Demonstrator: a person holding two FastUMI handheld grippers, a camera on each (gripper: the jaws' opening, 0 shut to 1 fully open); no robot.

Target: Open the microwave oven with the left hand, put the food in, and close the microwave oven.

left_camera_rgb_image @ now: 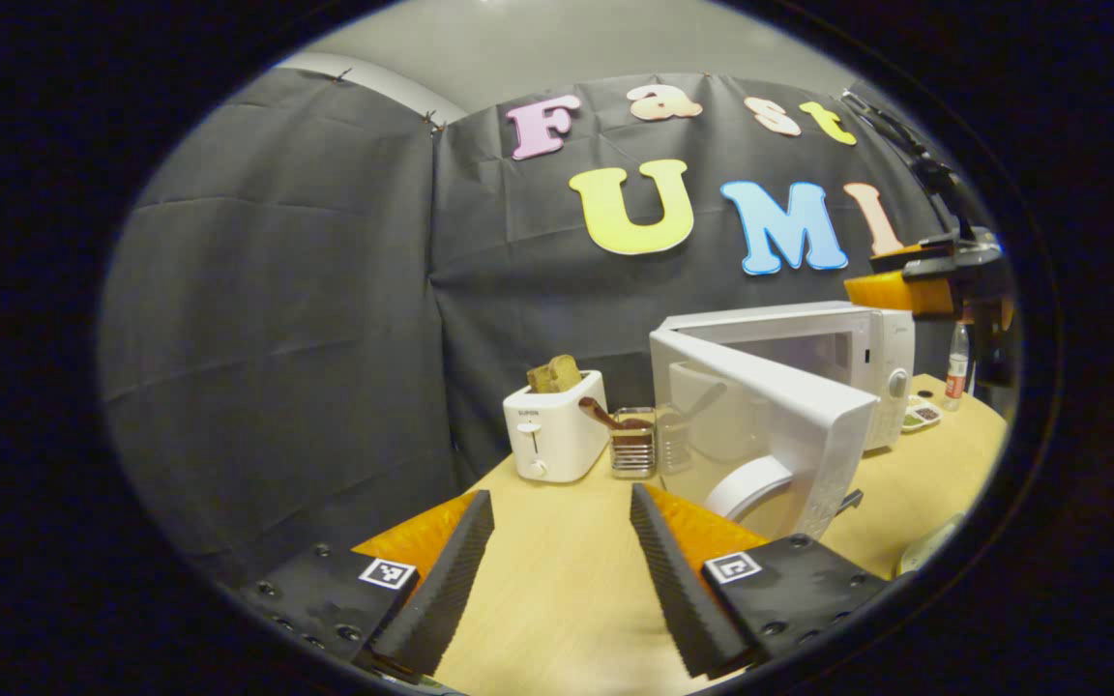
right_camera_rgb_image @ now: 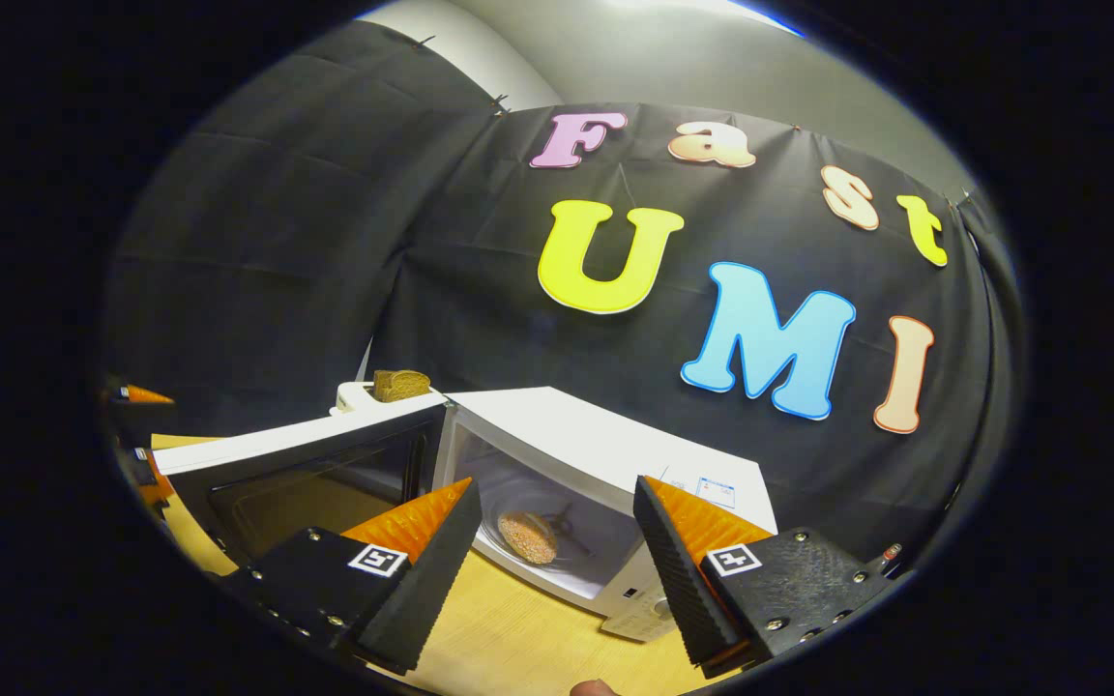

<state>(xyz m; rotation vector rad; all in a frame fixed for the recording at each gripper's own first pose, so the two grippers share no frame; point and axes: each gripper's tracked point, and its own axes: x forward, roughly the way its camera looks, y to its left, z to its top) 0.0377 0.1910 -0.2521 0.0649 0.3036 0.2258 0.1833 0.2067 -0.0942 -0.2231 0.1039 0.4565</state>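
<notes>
The white microwave (left_camera_rgb_image: 847, 358) stands at the back right of the wooden table, and its door (left_camera_rgb_image: 770, 435) hangs wide open toward me. My left gripper (left_camera_rgb_image: 557, 561) is open and holds nothing, low over the table just left of the door's edge. In the right gripper view the microwave (right_camera_rgb_image: 605, 464) is seen from above its front, door (right_camera_rgb_image: 306, 474) swung out to the left. A round piece of food (right_camera_rgb_image: 528, 536) lies on the glass plate inside. My right gripper (right_camera_rgb_image: 552, 551) hovers open and empty in front of the cavity. That gripper (left_camera_rgb_image: 915, 285) also appears above the microwave's right end.
A white toaster (left_camera_rgb_image: 554, 435) with bread (left_camera_rgb_image: 554, 373) in its slot stands left of the microwave, a small clear rack (left_camera_rgb_image: 633, 443) beside it. A small dish (left_camera_rgb_image: 922, 416) and a bottle (left_camera_rgb_image: 956, 367) sit right of the microwave. A white object (left_camera_rgb_image: 929, 543) lies at the table's near right edge.
</notes>
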